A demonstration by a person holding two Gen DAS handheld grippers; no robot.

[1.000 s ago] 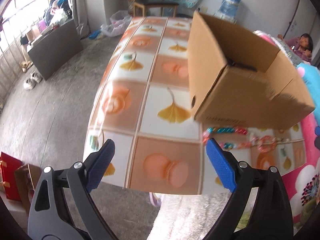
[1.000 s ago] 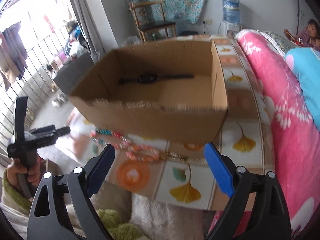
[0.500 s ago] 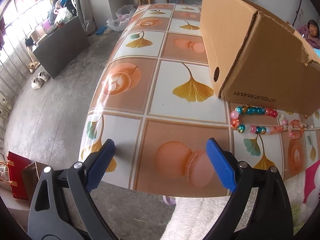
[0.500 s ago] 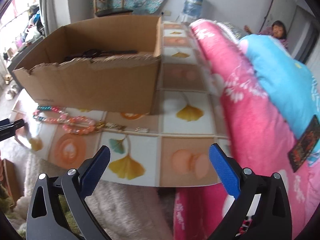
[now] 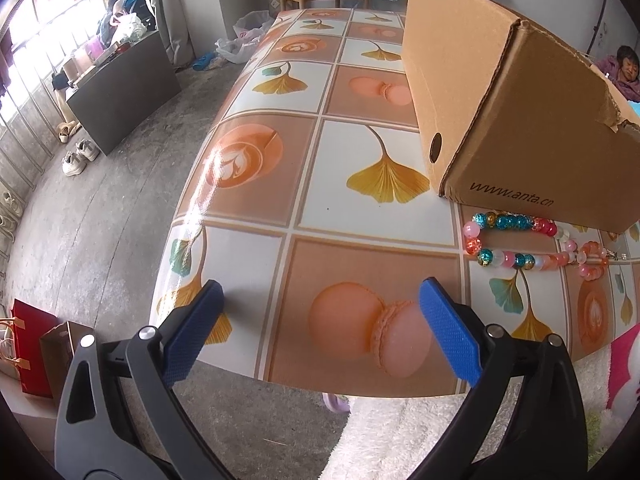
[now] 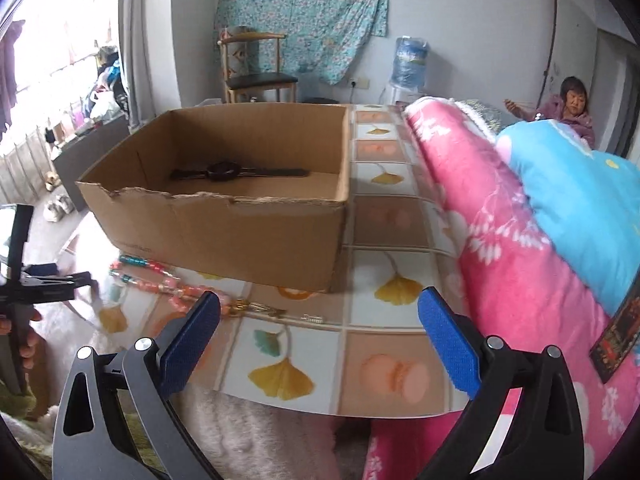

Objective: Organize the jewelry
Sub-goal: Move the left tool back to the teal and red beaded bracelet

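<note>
Beaded necklace [image 5: 536, 246] lengthwise along box [image 5: 532, 120]

Table [image 5: 256, 184], top covered in a glossy check of ginkgo leaves, macarons and latte cups. On it: open cardboard box [image 6: 224, 220] (printed web address on one side); beaded necklace [image 5: 532, 246], just beside the box's near wall.

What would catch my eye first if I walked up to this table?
Probably the big open cardboard box on the patterned tablecloth, with a dark wristwatch lying inside. Just in front of it lies a colourful beaded strand, and a bright pink blanket crowds the table's right side.
</note>
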